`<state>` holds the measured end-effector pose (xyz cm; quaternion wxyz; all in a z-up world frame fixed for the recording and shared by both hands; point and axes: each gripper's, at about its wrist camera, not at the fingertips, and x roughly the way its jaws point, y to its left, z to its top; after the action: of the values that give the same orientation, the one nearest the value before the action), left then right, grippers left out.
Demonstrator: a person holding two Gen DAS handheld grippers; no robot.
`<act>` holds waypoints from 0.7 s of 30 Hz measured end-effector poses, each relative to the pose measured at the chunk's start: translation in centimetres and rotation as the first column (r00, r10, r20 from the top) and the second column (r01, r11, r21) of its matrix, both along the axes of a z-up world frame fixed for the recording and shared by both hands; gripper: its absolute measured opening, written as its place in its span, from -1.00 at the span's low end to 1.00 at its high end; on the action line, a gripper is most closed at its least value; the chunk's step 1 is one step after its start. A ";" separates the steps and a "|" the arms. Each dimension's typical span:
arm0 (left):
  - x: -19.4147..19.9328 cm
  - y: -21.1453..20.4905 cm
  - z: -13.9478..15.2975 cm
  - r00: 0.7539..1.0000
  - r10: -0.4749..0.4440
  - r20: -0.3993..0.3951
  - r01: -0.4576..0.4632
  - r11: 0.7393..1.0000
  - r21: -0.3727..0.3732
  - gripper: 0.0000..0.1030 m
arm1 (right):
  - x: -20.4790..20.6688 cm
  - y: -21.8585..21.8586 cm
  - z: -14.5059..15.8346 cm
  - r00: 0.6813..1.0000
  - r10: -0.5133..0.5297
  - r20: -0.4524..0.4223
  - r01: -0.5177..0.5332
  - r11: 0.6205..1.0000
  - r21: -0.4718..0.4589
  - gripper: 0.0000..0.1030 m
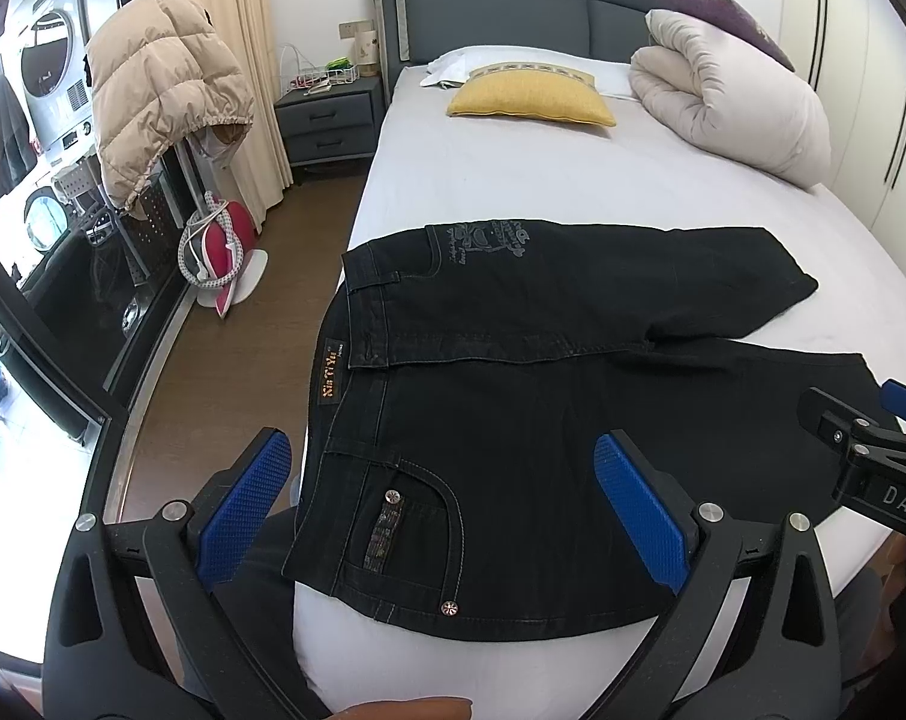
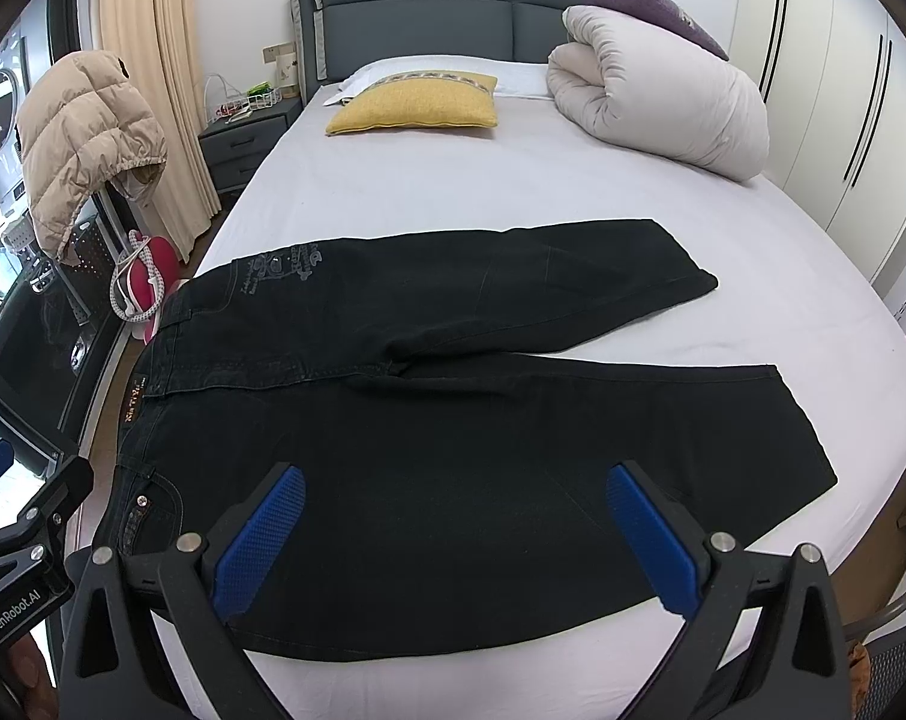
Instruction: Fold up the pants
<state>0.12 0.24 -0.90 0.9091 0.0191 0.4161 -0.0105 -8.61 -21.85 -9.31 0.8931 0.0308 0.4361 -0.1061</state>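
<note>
A pair of black pants [image 1: 513, 420] lies spread flat across the near half of the bed [image 1: 483, 180], filling the middle and lower part of both frames. The waistband with its orange-lettered label [image 1: 327, 372] sits at centre left in the left wrist view, hanging just over the bed's left edge, and the two legs run toward the right of the frame, splayed apart with a wedge of white sheet between them. The upper leg bears a faint grey printed design [image 1: 483, 243] near the waist.

The left claw [image 1: 447, 504] hovers above the waist and pocket area at the bottom of its frame, its blue pads wide apart and holding nothing. The right claw [image 2: 453, 540] hangs over the nearer leg at the bottom of its own frame, also spread apart and empty; whether either touches the cloth is unclear.

Toward the top of the frames, a yellow pillow [image 2: 414, 108] and a rolled pale duvet [image 2: 657, 102] rest by the dark headboard [image 2: 423, 18]. A beige puffer jacket [image 1: 165, 90] hangs at upper left.
</note>
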 end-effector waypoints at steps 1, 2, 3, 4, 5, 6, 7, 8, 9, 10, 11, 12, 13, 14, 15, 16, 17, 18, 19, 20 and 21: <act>0.0 0.0 0.0 1.000 0.000 0.000 0.000 1.000 0.000 1.00 | 0.0 0.0 0.0 1.000 0.001 0.000 -0.001 1.000 0.000 1.00; 0.0 0.0 0.0 1.000 0.000 0.000 0.000 1.000 0.000 1.00 | 0.0 0.0 0.0 1.000 0.001 0.001 -0.001 1.000 -0.001 1.00; 0.0 0.0 0.0 1.000 0.000 -0.001 0.000 1.000 0.000 1.00 | 0.0 0.0 0.0 1.000 0.001 0.001 -0.001 1.000 -0.001 1.00; 0.0 0.0 0.0 1.000 0.000 0.000 0.000 1.000 0.000 1.00 | 0.0 0.0 0.0 1.000 0.001 0.000 -0.001 1.000 0.000 1.00; 0.0 0.0 0.0 1.000 0.000 0.000 0.000 1.000 -0.001 1.00 | 0.0 0.0 0.0 1.000 0.001 0.001 -0.001 1.000 0.000 1.00; 0.0 0.0 0.0 1.000 0.000 0.000 0.000 1.000 -0.001 1.00 | 0.0 0.0 0.0 1.000 0.001 0.000 -0.001 1.000 0.000 1.00; 0.0 0.0 0.0 1.000 0.000 0.000 0.000 1.000 0.000 1.00 | 0.0 0.0 0.0 1.000 0.001 0.000 -0.001 1.000 0.000 1.00; 0.0 0.0 0.0 1.000 0.000 0.000 0.000 1.000 0.000 1.00 | 0.0 0.0 0.0 1.000 0.001 0.001 -0.001 1.000 0.000 1.00; 0.0 0.0 0.0 1.000 0.000 0.000 0.000 1.000 -0.001 1.00 | 0.0 0.0 0.0 1.000 0.001 0.000 -0.001 1.000 0.000 1.00; 0.0 0.0 0.0 1.000 0.000 -0.001 0.000 1.000 0.000 1.00 | 0.0 0.0 0.0 1.000 0.001 0.000 -0.001 1.000 0.001 1.00; 0.0 0.0 0.0 1.000 0.000 -0.002 0.000 1.000 0.000 1.00 | 0.0 -0.1 0.0 1.000 0.001 0.000 -0.001 1.000 0.000 1.00; -0.1 0.0 0.0 1.000 -0.001 -0.001 0.001 1.000 0.000 1.00 | 0.0 -0.1 -0.1 1.000 0.001 -0.001 -0.001 1.000 -0.001 1.00; -0.1 0.0 -0.1 1.000 -0.002 -0.001 0.002 1.000 0.000 1.00 | 0.0 0.2 0.1 1.000 0.001 -0.001 -0.001 1.000 0.000 1.00; -0.1 0.0 -0.1 1.000 -0.002 -0.001 0.002 1.000 0.000 1.00 | 0.0 0.2 0.1 1.000 0.001 -0.001 -0.001 1.000 0.000 1.00; -0.1 0.0 -0.1 1.000 -0.003 -0.001 0.003 1.000 0.000 1.00 | 0.0 0.2 0.1 1.000 0.001 -0.001 -0.001 1.000 0.000 1.00; -0.1 0.0 -0.3 1.000 -0.006 -0.003 0.006 1.000 0.000 1.00 | 0.0 0.1 0.1 1.000 0.001 0.000 -0.001 1.000 -0.001 1.00; -0.1 0.0 -0.3 1.000 -0.007 -0.004 0.007 1.000 0.001 1.00 | 0.0 0.1 0.1 1.000 0.001 -0.001 -0.001 1.000 0.000 1.00; -0.2 0.0 -0.3 1.000 -0.007 -0.004 0.007 1.000 0.001 1.00 | 0.0 0.2 0.0 1.000 0.000 -0.001 0.000 1.000 0.000 1.00; -0.2 0.1 -0.3 1.000 -0.008 -0.005 0.008 1.000 0.000 1.00 | 0.0 0.1 0.0 1.000 0.001 -0.001 -0.001 1.000 0.000 1.00; -0.2 0.1 -0.3 1.000 -0.008 -0.006 0.008 1.000 0.000 1.00 | 0.0 0.1 0.0 1.000 0.001 -0.001 -0.001 1.000 0.000 1.00; -0.2 0.1 -0.3 1.000 -0.008 -0.006 0.008 1.000 0.000 1.00 | 0.0 0.1 0.0 1.000 0.001 -0.001 -0.001 1.000 0.000 1.00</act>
<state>-0.08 0.31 -1.19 0.9078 0.0209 0.4186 -0.0143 -8.61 -21.71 -9.31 0.8929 0.0308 0.4366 -0.1058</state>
